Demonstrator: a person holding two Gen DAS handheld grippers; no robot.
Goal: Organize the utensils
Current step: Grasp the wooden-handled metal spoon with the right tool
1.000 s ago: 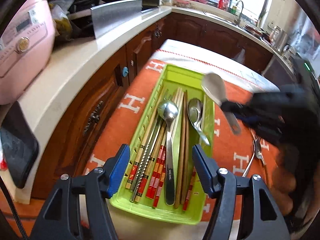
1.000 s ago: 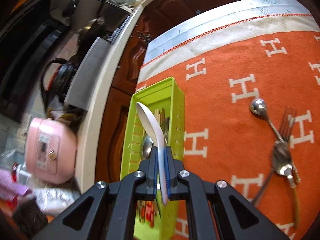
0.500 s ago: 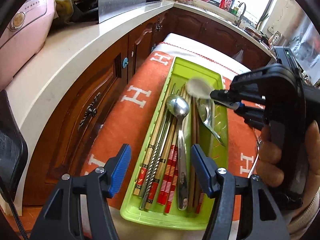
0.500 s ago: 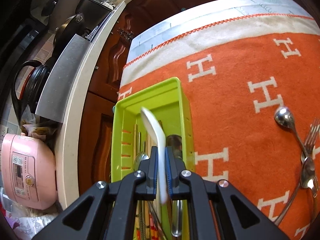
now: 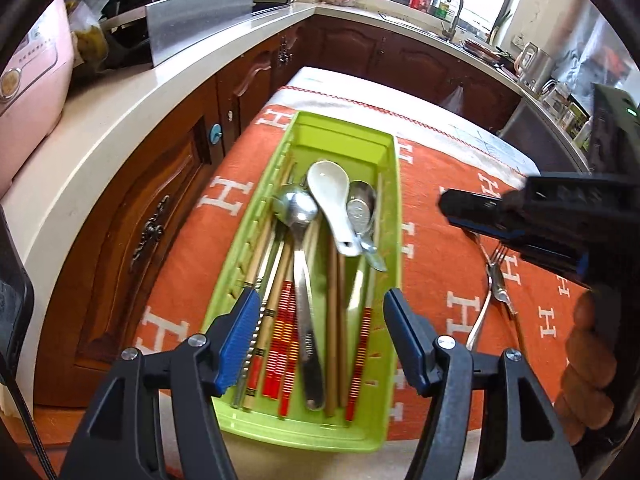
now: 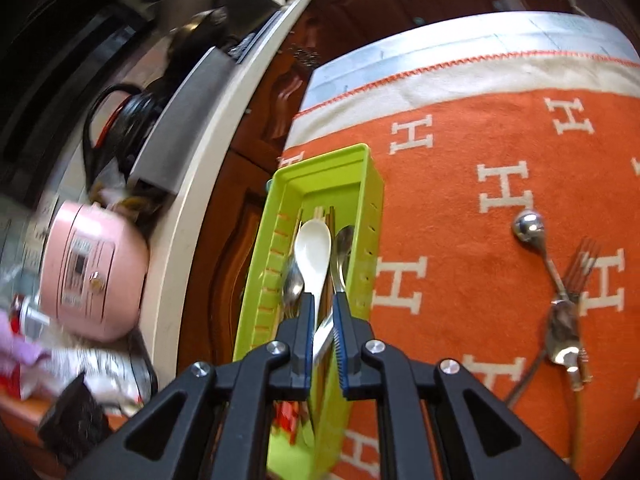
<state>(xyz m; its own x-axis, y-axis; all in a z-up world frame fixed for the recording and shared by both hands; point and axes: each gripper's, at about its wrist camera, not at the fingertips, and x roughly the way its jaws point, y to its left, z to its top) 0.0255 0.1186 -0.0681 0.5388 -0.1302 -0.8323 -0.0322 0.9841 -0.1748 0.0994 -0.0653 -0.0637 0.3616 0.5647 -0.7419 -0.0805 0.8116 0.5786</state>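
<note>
Left wrist view: green utensil tray (image 5: 394,184) on the worktop's orange H-patterned blanket (image 5: 444,264), holding chopsticks (image 5: 280,320), steel spoons and the white ceramic spoon (image 5: 330,200) — now lying free on top. Left tool (image 5: 320,332) hovers apart over the tray, empty; right tool (image 5: 452,210) nearly together, empty, off to the tray's side. Risk: the ceramic spoon rests on the pile and may slide if the tray is nudged. Fork (image 6: 580,268) and spoons remain loose on the blanket. Room: kitchen — wood cabinets, pink rice cooker (image 6: 92,272).

Bright window daylight, fisheye-warped edges, motion blur, dark vignette
</note>
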